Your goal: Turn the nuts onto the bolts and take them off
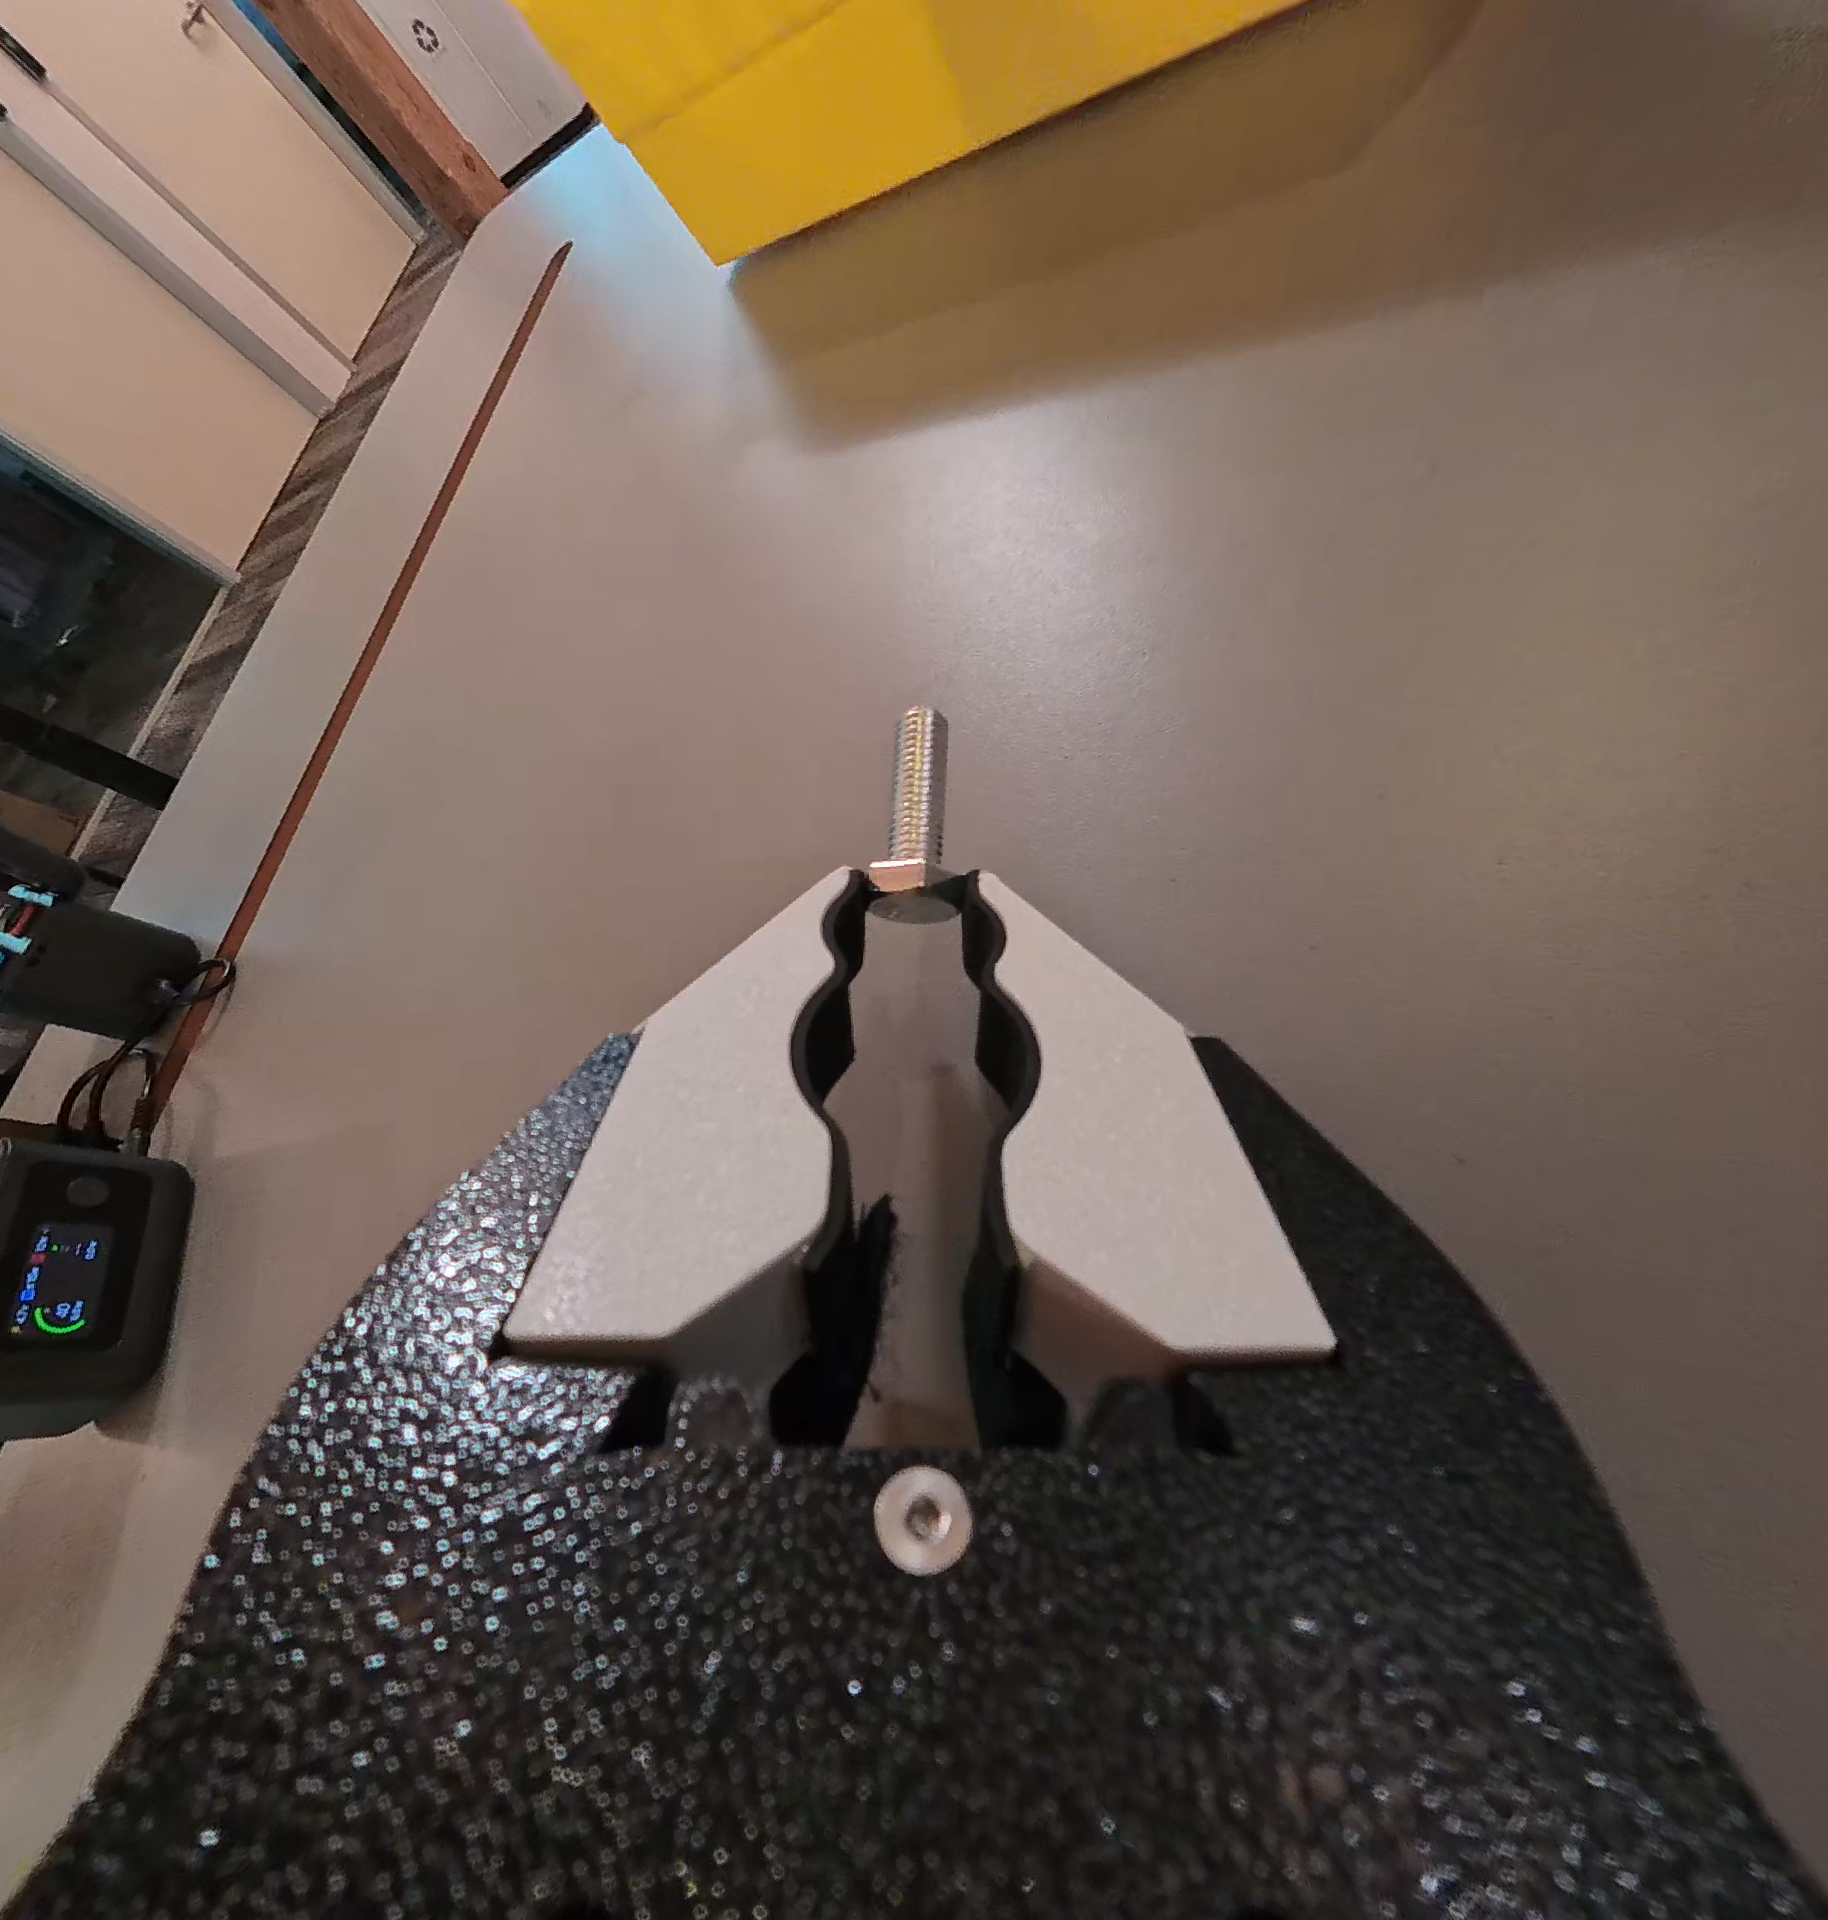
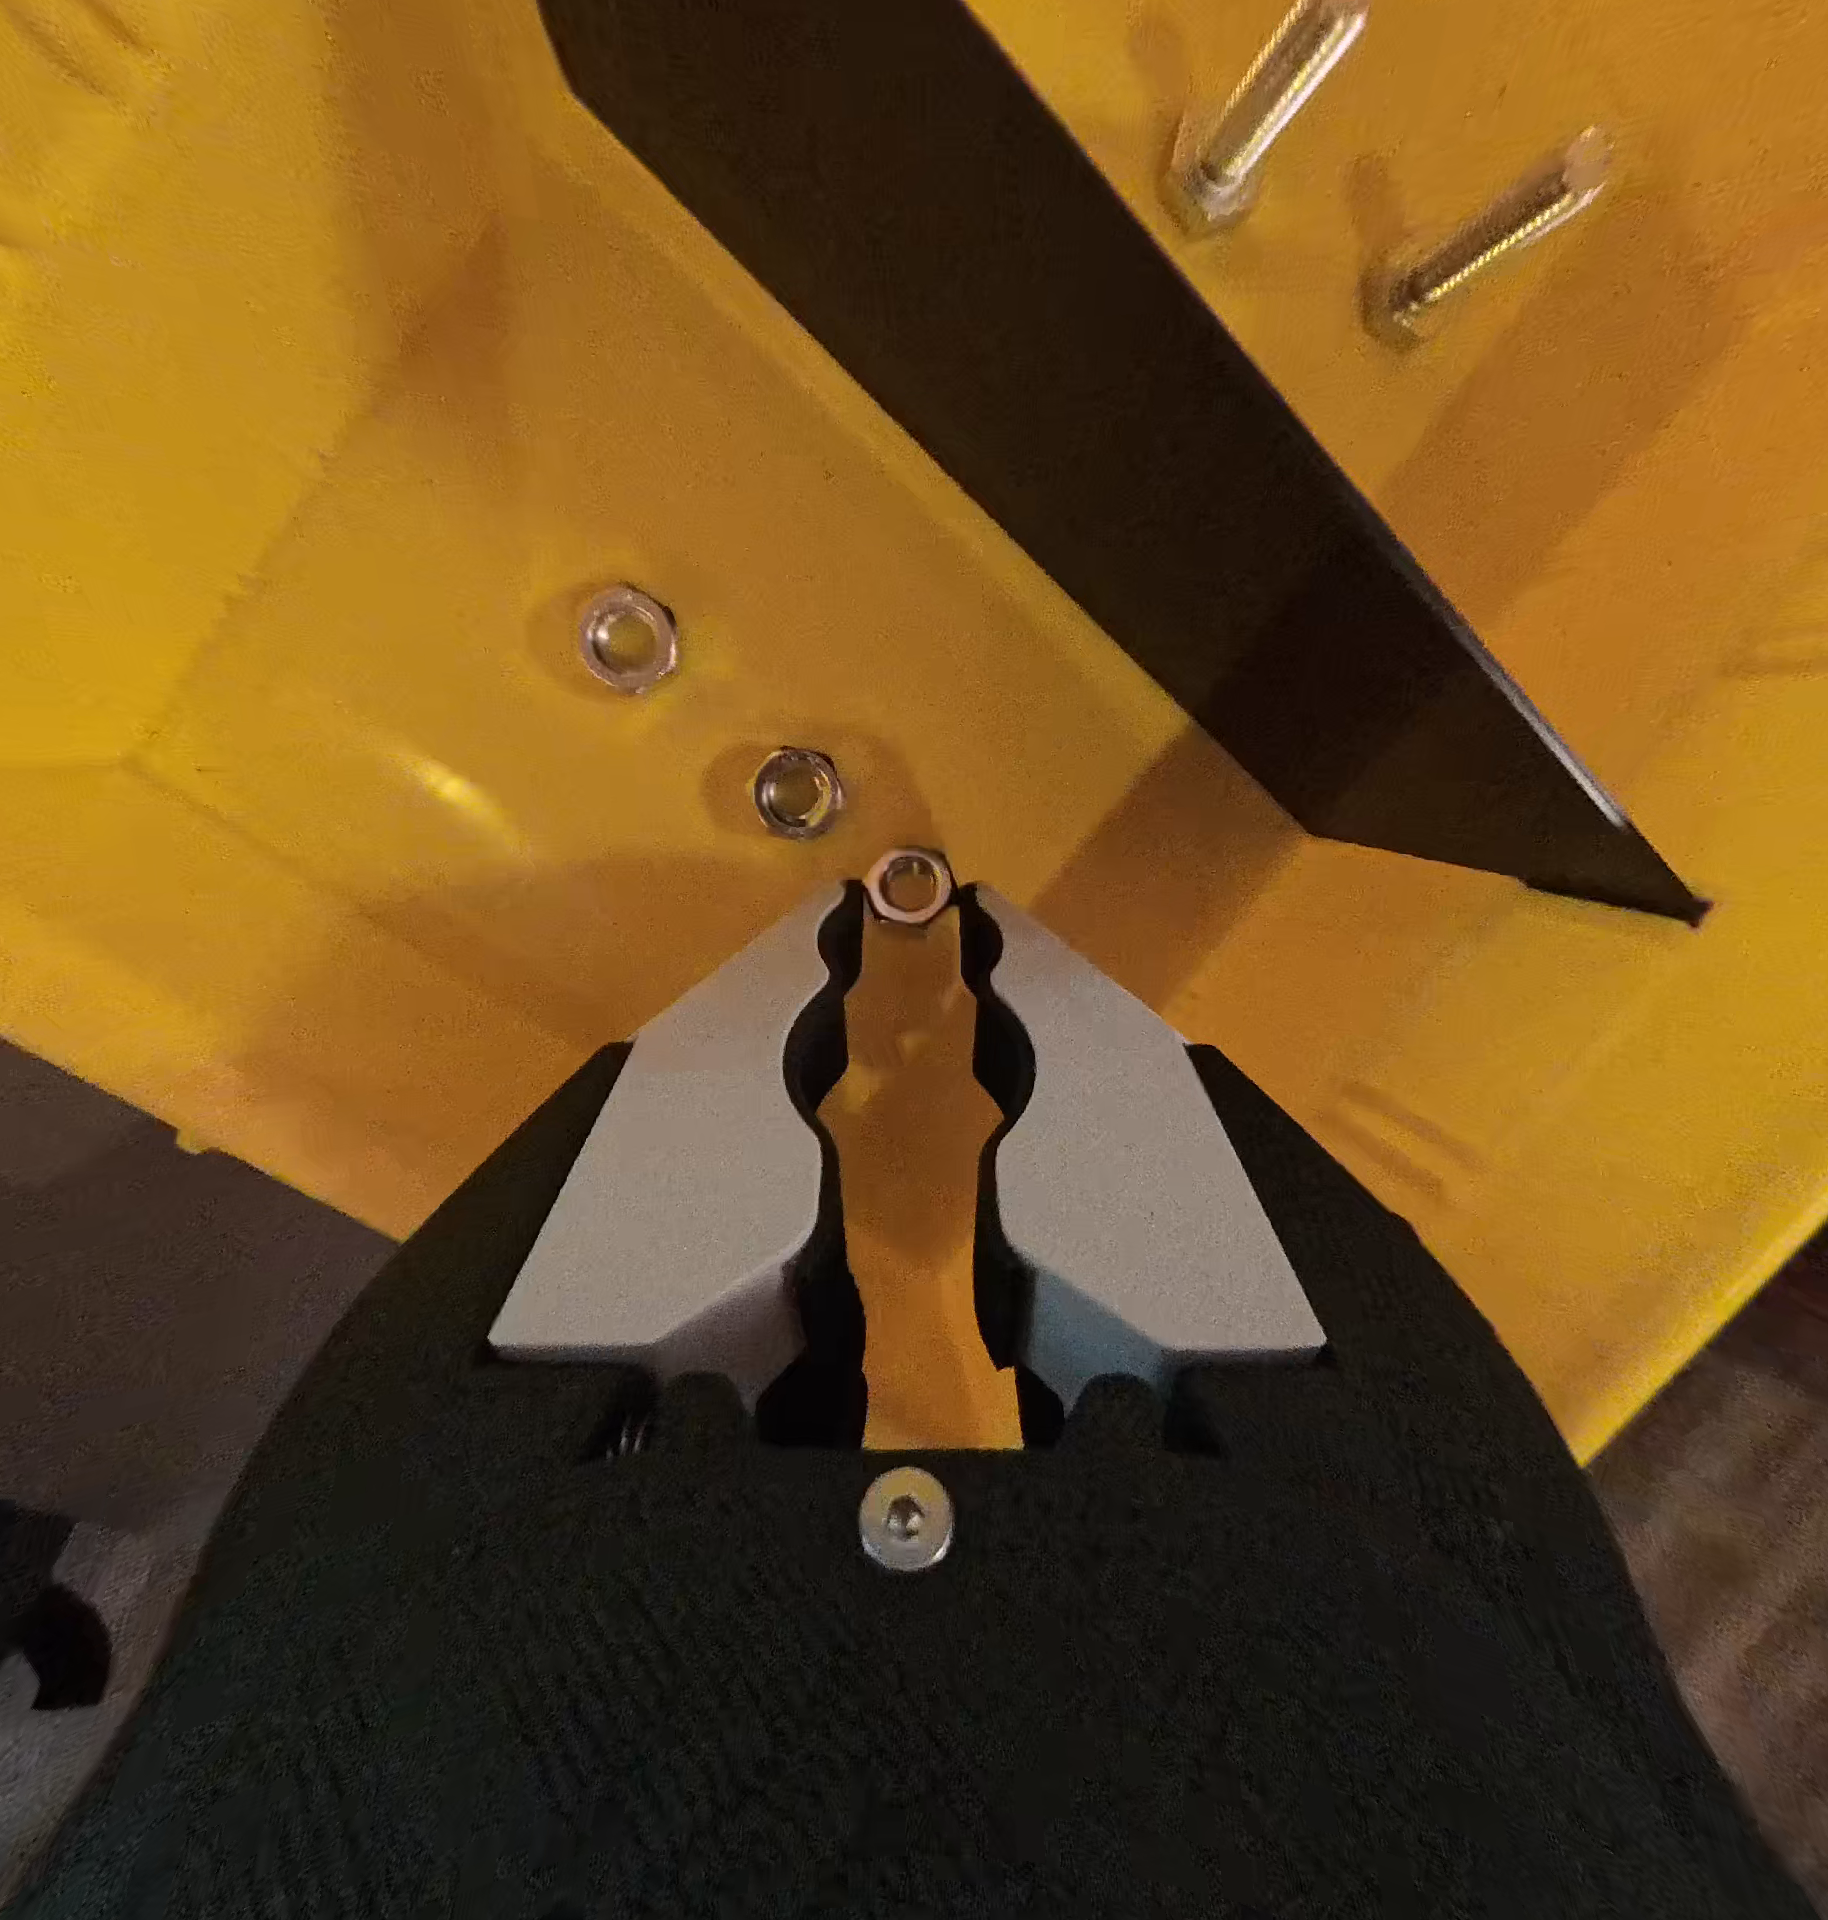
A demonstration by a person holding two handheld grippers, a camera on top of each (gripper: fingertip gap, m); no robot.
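Observation:
My left gripper is shut on the hex head of a silver bolt; its threaded shaft points away from me above the pale table. My right gripper is shut on a small hex nut at its fingertips, just over the floor of a yellow bin. Two more nuts lie in the same compartment, one close by and one farther left. Two bolts lie in the compartment beyond a black divider.
The yellow bin also shows at the far side of the table in the left wrist view. A dark device with a lit screen and cables sit at the table's left edge. Cabinets stand beyond that edge. Across from one pair of fingers to the other is roughly 40 centimetres.

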